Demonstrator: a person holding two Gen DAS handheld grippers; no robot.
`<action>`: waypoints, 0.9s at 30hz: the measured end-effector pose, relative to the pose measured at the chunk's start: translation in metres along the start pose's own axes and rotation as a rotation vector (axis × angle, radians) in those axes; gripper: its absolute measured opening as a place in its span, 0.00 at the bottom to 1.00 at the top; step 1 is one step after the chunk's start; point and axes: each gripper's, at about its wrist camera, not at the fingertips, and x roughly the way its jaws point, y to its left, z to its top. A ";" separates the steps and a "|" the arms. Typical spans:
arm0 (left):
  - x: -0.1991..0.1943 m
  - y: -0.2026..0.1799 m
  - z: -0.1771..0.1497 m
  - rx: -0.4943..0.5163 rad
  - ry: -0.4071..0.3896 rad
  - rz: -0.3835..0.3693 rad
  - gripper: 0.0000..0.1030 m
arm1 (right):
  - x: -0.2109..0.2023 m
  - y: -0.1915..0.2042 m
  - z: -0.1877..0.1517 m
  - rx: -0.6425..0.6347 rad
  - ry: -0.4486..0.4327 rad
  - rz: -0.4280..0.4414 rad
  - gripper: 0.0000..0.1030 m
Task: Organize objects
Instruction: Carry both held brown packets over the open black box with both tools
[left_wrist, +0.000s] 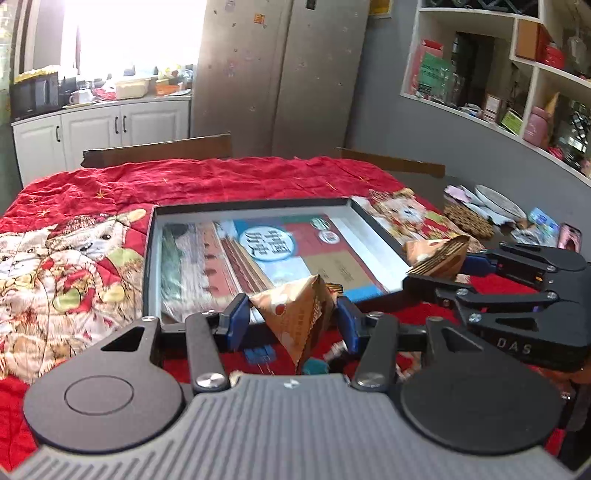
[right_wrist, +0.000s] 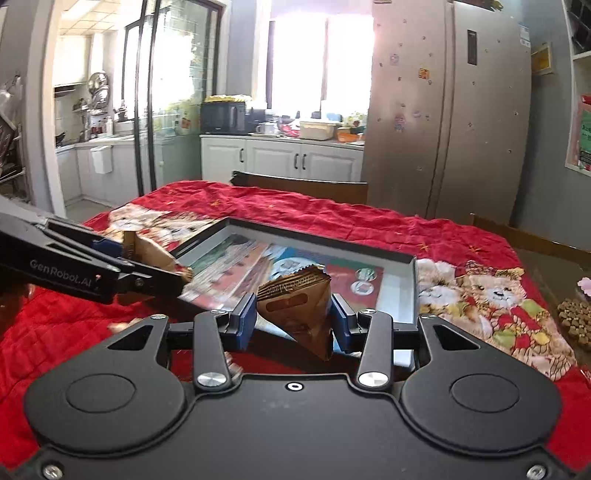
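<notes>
My left gripper (left_wrist: 293, 319) is shut on a brown-gold pyramid snack packet (left_wrist: 295, 317), held above the near edge of an open shallow box (left_wrist: 155, 229) with a colourful printed sheet inside. My right gripper (right_wrist: 293, 319) is shut on a second brown-gold pyramid packet (right_wrist: 299, 314), also over the box's (right_wrist: 413, 291) near edge. The right gripper shows in the left wrist view (left_wrist: 436, 264) at the box's right side with its packet (left_wrist: 437, 256). The left gripper shows in the right wrist view (right_wrist: 159, 262) with its packet (right_wrist: 155, 251) at the box's left corner.
A red quilted cloth with bear prints (left_wrist: 92, 221) covers the table. At the table's right end lie a woven coaster (left_wrist: 467, 218), a plate (left_wrist: 498, 203) and small items. Wooden chair backs (left_wrist: 159, 147) stand behind the table. A fridge (right_wrist: 443, 110) and wall shelves (left_wrist: 517, 74) lie beyond.
</notes>
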 end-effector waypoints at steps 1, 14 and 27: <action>0.004 0.003 0.003 -0.003 -0.003 0.005 0.53 | 0.004 -0.004 0.003 0.007 0.001 -0.008 0.40; 0.050 0.024 0.029 -0.034 -0.011 0.059 0.53 | 0.075 -0.030 0.025 0.037 0.030 -0.078 0.40; 0.098 0.041 0.047 -0.045 -0.002 0.111 0.53 | 0.132 -0.045 0.030 0.054 0.050 -0.122 0.40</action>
